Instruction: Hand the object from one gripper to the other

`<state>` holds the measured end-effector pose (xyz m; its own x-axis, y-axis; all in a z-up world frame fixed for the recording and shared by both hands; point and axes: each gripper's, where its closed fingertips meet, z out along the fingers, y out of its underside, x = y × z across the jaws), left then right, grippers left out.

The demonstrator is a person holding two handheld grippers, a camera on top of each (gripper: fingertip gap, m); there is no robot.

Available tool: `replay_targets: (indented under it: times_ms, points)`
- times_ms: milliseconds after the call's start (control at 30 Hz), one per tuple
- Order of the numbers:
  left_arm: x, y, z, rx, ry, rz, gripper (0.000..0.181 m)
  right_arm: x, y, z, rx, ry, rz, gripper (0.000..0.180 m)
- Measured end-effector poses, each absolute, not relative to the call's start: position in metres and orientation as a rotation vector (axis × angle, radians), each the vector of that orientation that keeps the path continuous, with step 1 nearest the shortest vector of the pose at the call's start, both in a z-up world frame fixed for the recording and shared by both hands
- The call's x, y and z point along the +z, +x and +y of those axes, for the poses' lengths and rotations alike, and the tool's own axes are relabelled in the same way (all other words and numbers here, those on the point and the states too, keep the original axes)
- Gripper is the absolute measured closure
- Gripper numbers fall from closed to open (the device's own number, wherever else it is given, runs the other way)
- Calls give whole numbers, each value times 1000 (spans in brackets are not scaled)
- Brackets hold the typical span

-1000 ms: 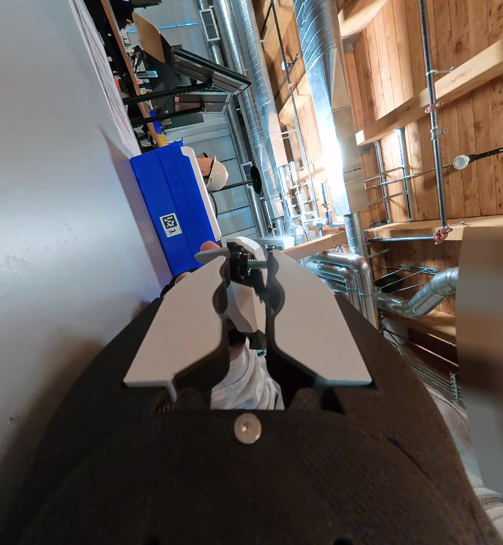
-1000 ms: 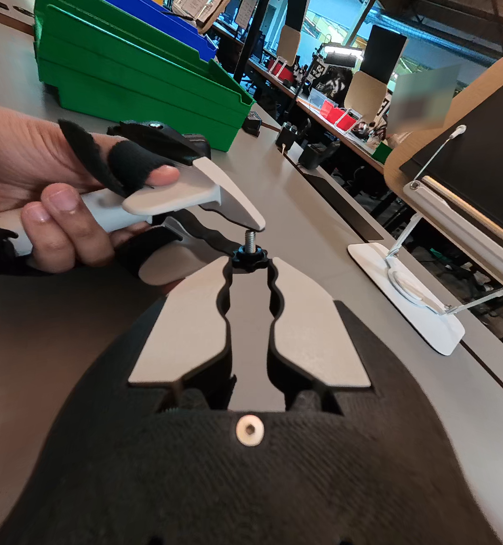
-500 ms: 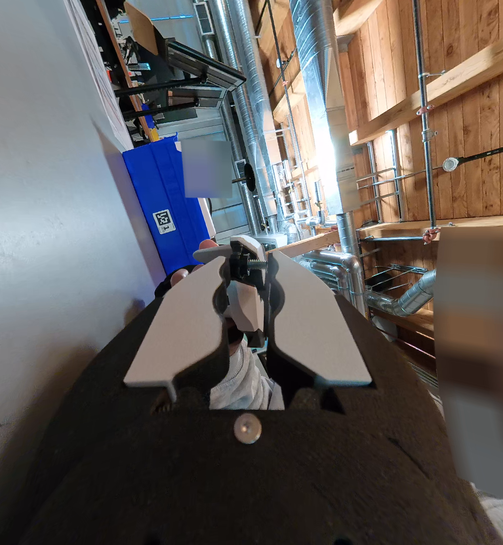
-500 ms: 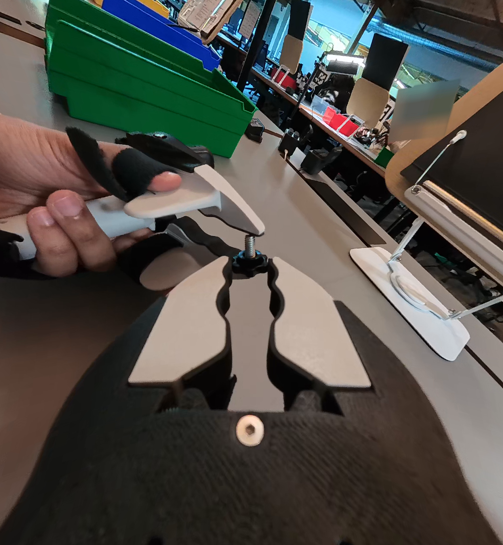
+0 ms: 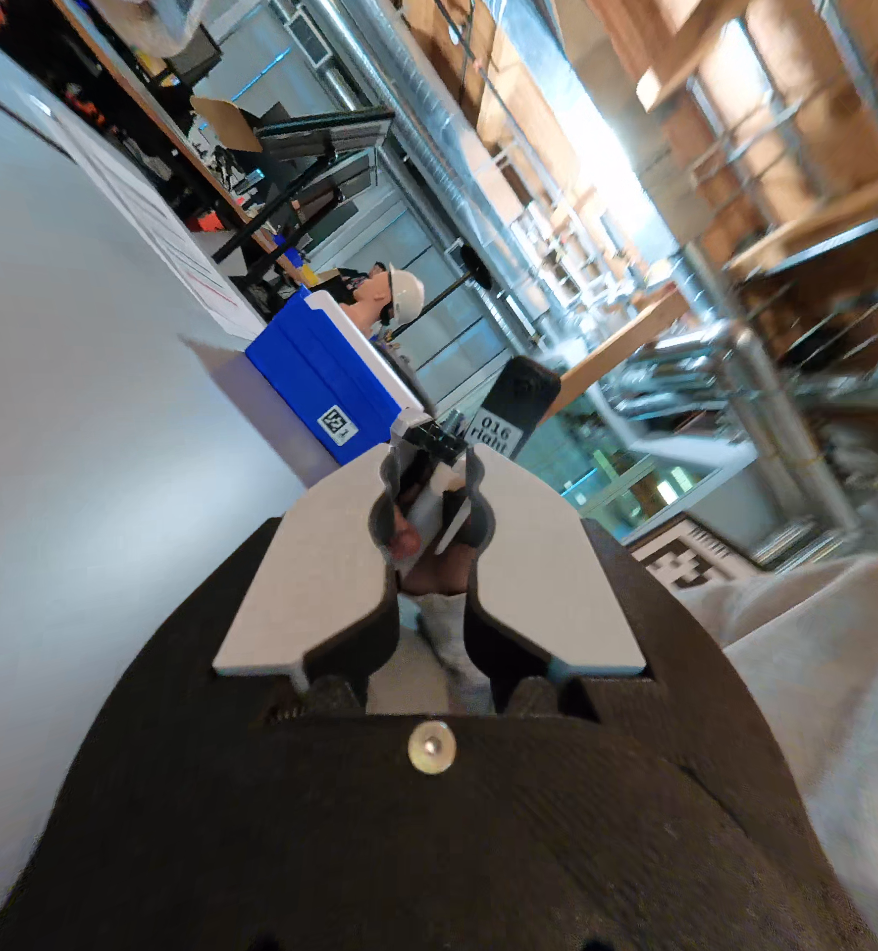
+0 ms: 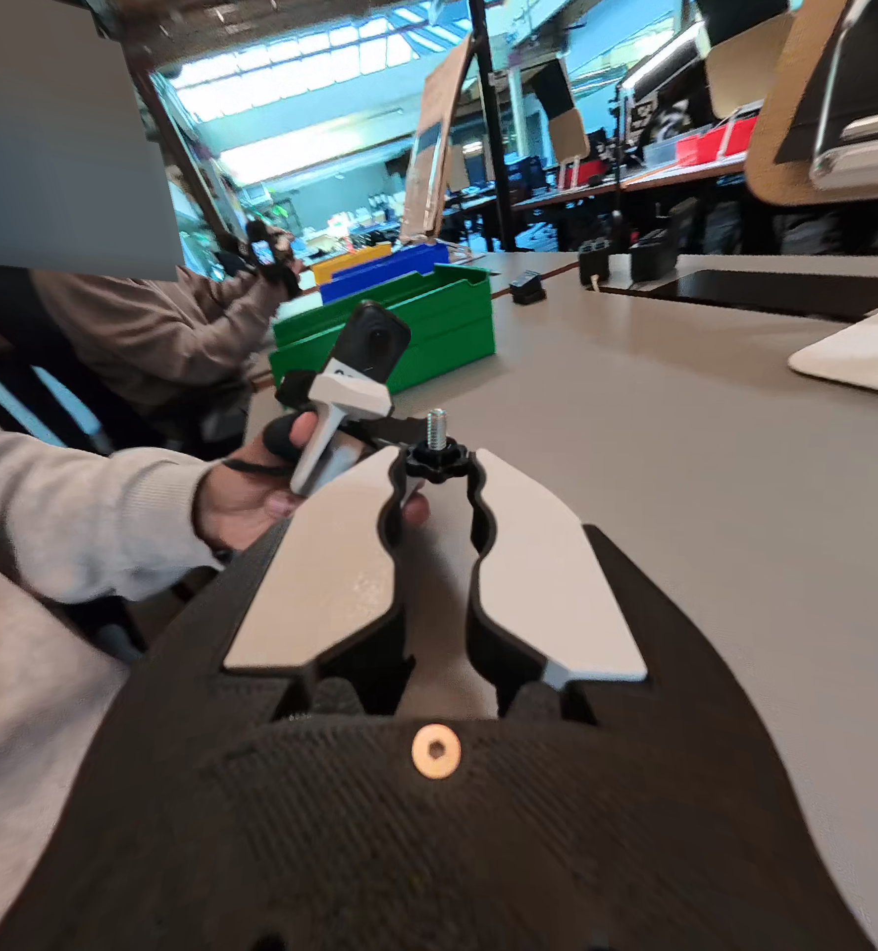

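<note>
Closest to me, the right gripper (image 6: pixel 436 463) has its jaws drawn in narrow around a small black knob (image 6: pixel 429 463). It pinches the knob by its lobed rim right at the fingertips, above the grey table (image 6: pixel 658 411) and not touching it. I take that tip grip to be deliberate. It leaves the threaded metal stud (image 6: pixel 436 424) standing upright and bare above the jaws, which is the one part another gripper could take without the fingers colliding. Just beside it on my left, a hand (image 6: pixel 244 494) in a pale sleeve carries the left gripper (image 5: pixel 434 455). In the right wrist view this gripper sits close to the knob but apart from it, with nothing touching the stud. In its own camera the jaws show a narrow gap with nothing clamped between them, and the knob and the other gripper's white fingertip appear just past its tips. I read it as empty and slightly parted, so the knob is with the right side alone. The left view is tilted and a little smeared, so I cannot judge the exact clearance from it. Farther back on the table a green bin (image 6: pixel 442 329) stands with a blue bin (image 6: pixel 390 270) behind it. Both are well away from the handover space, which I think is why the exchange is done here in the air.
</note>
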<state>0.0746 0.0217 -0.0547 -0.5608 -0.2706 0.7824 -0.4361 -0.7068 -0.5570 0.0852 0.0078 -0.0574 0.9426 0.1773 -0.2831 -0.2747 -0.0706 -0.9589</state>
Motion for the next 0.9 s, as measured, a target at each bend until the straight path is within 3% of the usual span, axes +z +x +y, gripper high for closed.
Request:
replay_targets:
  times_ms: [233,533,900]
  points:
    - [-52,67,10,2474,1350,-1701,168,-53,70,3,537,-1575,8,156]
    - [-42,57,0,2524,1189,-1810,164,-66,51,9,559,-1663,-77,156]
    - [-52,57,-7,2447,1189,-1947,175,-67,45,11,548,-1652,-120,156]
